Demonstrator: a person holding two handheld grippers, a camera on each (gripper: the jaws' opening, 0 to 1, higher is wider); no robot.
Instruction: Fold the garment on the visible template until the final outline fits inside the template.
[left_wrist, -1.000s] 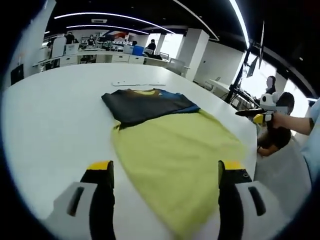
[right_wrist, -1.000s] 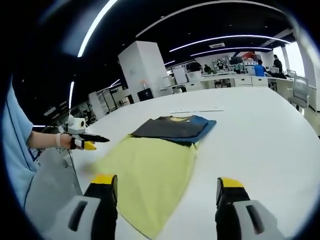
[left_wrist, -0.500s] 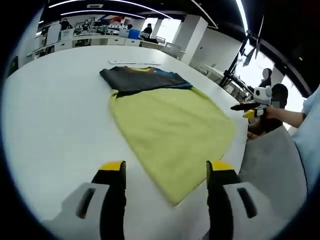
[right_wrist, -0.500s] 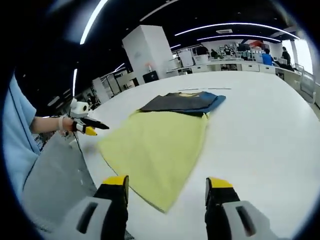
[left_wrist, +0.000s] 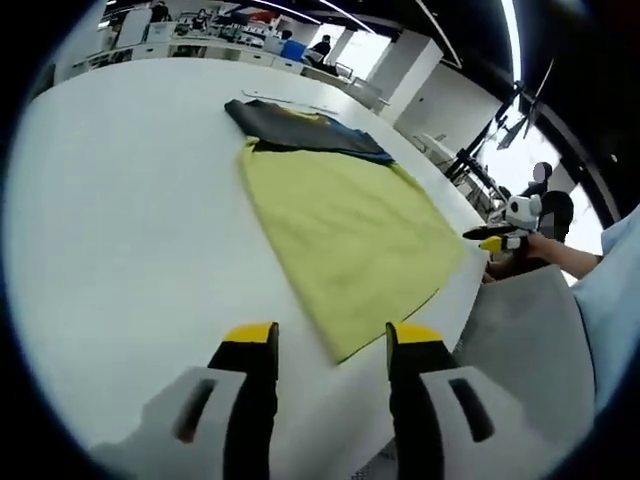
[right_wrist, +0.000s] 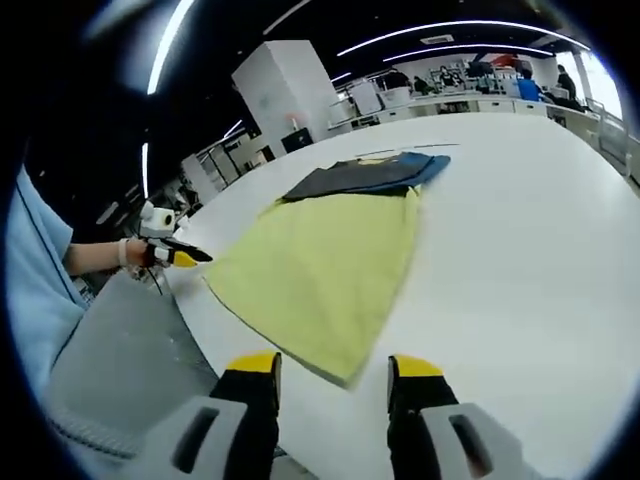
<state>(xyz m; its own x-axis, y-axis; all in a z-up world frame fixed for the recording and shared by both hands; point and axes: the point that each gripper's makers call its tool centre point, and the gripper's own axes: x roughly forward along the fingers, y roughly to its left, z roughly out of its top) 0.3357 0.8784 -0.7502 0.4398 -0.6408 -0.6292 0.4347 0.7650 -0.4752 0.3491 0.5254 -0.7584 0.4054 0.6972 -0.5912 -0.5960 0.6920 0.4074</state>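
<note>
A yellow-green cloth (left_wrist: 340, 220) lies flat on the white table (left_wrist: 130, 200). A folded dark garment (left_wrist: 295, 128) with blue and yellow parts rests at its far end. My left gripper (left_wrist: 332, 340) is open, low over the table, with the cloth's near corner just ahead between its jaws. My right gripper (right_wrist: 334, 368) is open too, its jaws either side of another near corner of the cloth (right_wrist: 320, 270). The dark garment (right_wrist: 365, 175) lies at the far end there as well. Each view catches the other gripper in a hand: right (left_wrist: 500, 238), left (right_wrist: 172, 255).
The table edge runs close by the cloth's near side, and grey fabric (left_wrist: 520, 330) (right_wrist: 120, 350) hangs below it. A light blue sleeve borders both views. Office desks and people stand far behind the table (right_wrist: 520, 250).
Both grippers have dropped lower and come nearer to the cloth's near corners. The jaws of both stand closer together than before. The cloth and garment lie as they did.
</note>
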